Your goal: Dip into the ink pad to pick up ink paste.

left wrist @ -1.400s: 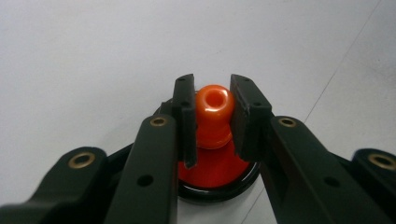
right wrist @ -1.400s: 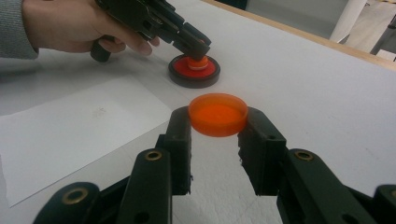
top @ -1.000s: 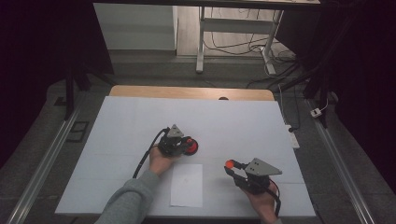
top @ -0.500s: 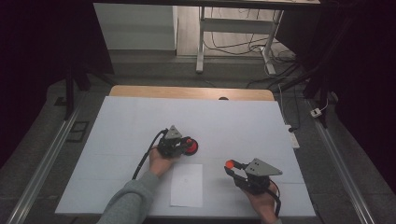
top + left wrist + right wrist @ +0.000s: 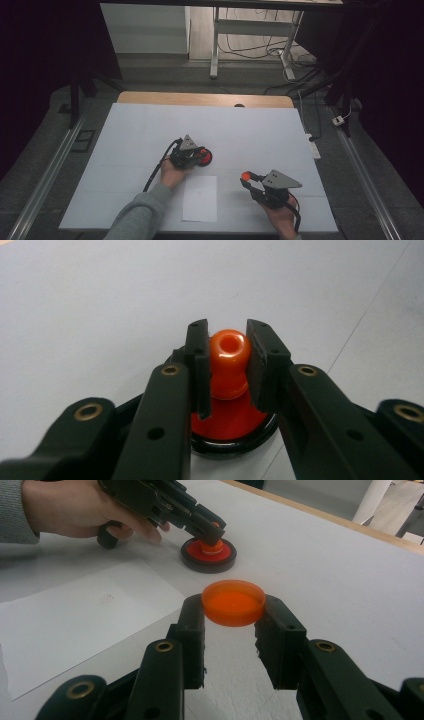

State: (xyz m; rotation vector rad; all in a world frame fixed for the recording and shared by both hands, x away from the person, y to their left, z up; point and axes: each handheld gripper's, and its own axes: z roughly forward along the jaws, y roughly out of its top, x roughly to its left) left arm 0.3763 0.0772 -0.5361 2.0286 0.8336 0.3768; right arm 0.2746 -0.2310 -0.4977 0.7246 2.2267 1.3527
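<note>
A round black-rimmed red base (image 5: 205,158) (image 5: 208,555) sits on the white table (image 5: 250,135), with an orange knob (image 5: 228,362) standing on its middle. My left gripper (image 5: 198,154) (image 5: 227,365) is shut on that knob, its pads (image 5: 202,365) pressed against both sides. To the right and nearer the front edge, my right gripper (image 5: 246,179) (image 5: 233,611) holds an orange disc-shaped cap (image 5: 233,602) (image 5: 246,176) just above the table, shut on its rim. The two grippers are well apart.
A white sheet of paper (image 5: 200,198) (image 5: 70,625) lies at the front between the hands. The table's wooden far edge (image 5: 205,99) runs along the back. Cables (image 5: 156,172) trail from the grippers. Metal rails (image 5: 47,175) flank the table; desk legs (image 5: 215,45) stand beyond.
</note>
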